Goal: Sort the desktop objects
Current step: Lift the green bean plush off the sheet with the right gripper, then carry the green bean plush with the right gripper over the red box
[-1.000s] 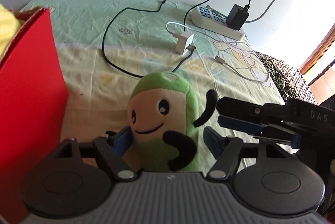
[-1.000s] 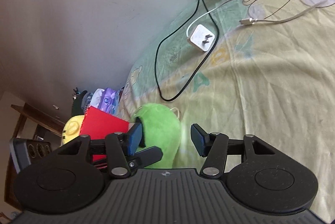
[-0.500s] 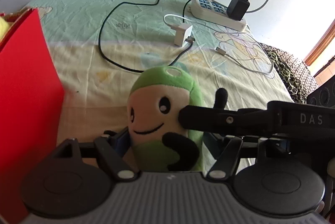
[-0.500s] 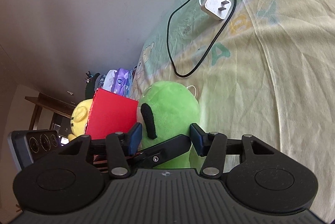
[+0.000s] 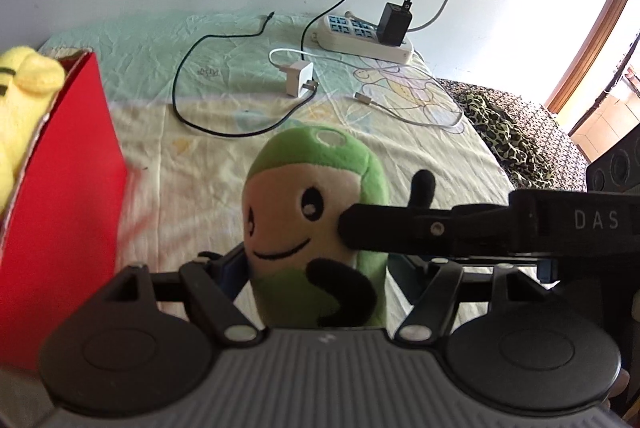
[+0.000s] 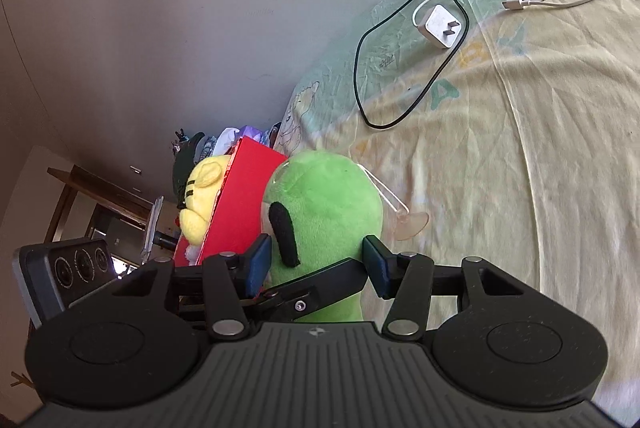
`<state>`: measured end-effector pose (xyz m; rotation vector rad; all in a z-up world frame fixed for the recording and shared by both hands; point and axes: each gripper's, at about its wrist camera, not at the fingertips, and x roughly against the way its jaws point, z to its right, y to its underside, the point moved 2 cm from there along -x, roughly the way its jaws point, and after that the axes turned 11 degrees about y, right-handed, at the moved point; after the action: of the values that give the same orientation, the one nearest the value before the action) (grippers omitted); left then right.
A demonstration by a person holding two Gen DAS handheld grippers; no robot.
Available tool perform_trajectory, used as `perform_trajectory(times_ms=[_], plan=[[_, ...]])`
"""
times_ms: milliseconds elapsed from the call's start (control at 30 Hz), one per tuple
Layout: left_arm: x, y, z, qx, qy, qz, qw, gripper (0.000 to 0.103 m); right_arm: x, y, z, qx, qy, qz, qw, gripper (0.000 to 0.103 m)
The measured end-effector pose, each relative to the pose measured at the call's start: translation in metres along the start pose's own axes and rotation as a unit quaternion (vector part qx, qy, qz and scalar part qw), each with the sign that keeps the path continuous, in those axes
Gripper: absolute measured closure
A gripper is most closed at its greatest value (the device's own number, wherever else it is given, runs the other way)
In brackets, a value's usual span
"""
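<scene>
Both grippers now flank the green plush toy [image 5: 316, 228] — jaws half open, touching but not squeezing — soft and light, best gripped mid-body.

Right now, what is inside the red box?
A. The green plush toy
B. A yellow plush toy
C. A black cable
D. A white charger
B: a yellow plush toy sticks out over the rim of the red box, while the green plush toy stands outside it on the sheet, and the white charger and black cable lie farther off.
</scene>
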<state>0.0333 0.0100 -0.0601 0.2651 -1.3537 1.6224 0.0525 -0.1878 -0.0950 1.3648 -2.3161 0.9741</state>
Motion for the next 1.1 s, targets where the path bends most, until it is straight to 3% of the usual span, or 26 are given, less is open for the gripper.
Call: perform_trajectory(times_ms=[300, 533, 900, 1100], plan=[[0.037, 0.033, 0.013, -0.021, 0.04, -0.006, 0.999, 0.033, 0.029, 0.048, -0.025, -0.002, 0.034, 0.02, 0.999, 0.05], [0.076, 0.042, 0.011, -0.075, 0.076, 0.001, 0.9943, 0.033, 0.042, 0.081, -0.058, -0.022, 0.052, 0.073, 0.996, 0.049], [0.169, 0.03, -0.053, -0.103, 0.083, 0.072, 0.9887, 0.033, 0.007, 0.101, -0.16, 0.042, 0.038, 0.142, 0.988, 0.049], [0.206, 0.023, -0.092, -0.116, 0.068, 0.103, 0.9855, 0.033, -0.027, 0.099, -0.199, 0.063, 0.017, 0.162, 0.985, 0.049]])
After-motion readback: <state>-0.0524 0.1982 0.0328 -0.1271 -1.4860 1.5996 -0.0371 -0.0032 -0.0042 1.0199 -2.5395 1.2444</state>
